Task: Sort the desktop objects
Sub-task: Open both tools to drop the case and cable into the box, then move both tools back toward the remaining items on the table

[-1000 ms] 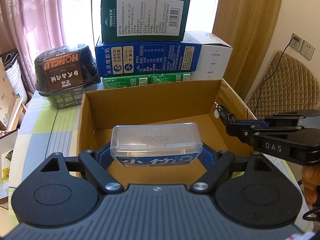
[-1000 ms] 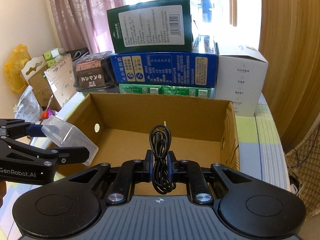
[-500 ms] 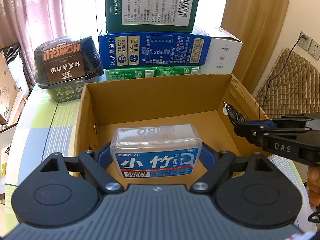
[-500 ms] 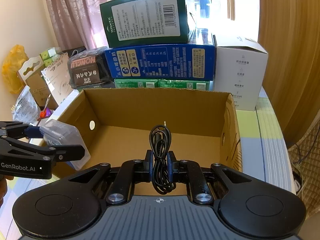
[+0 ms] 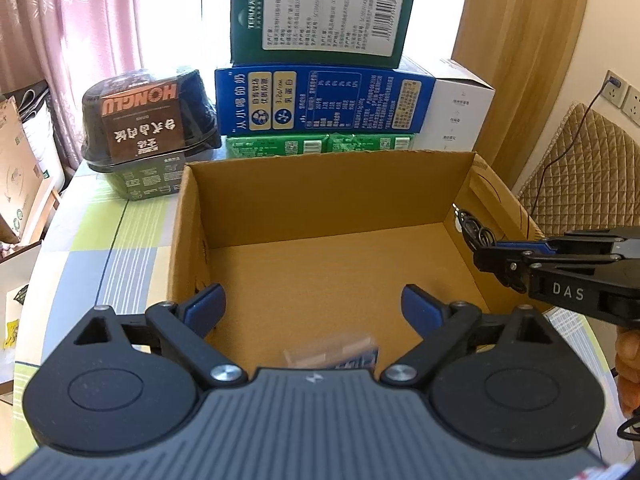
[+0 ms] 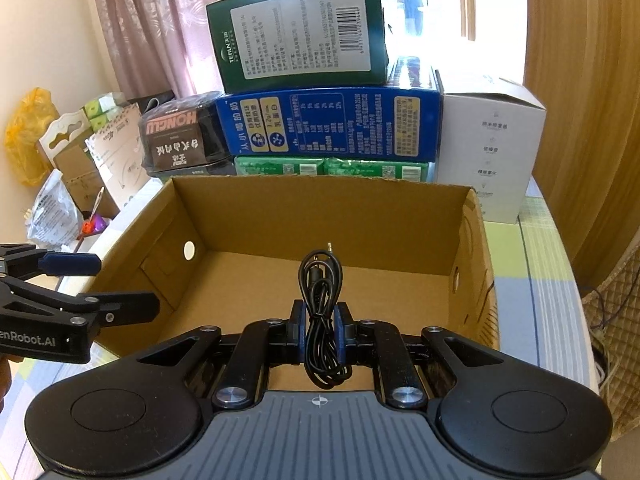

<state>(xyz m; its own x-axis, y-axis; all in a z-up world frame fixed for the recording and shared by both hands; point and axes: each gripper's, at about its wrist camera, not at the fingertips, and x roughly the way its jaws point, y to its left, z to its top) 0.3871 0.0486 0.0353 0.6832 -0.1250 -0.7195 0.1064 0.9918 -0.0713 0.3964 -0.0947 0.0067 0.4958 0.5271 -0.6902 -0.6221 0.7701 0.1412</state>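
While its jaws have just been opening, the left hand-held gripper stands wide and empty over the cardboard box; a blurred clear plastic case, half hidden by the gripper body, lies at the box's near wall. Over the box's near edge, the right hand-held gripper pinches a coiled black audio cable, long axis and plug pointing toward the box's far wall.

Daylight floods a window between pink curtains and tan drapes; a quilted chair stands below 2 wall sockets.
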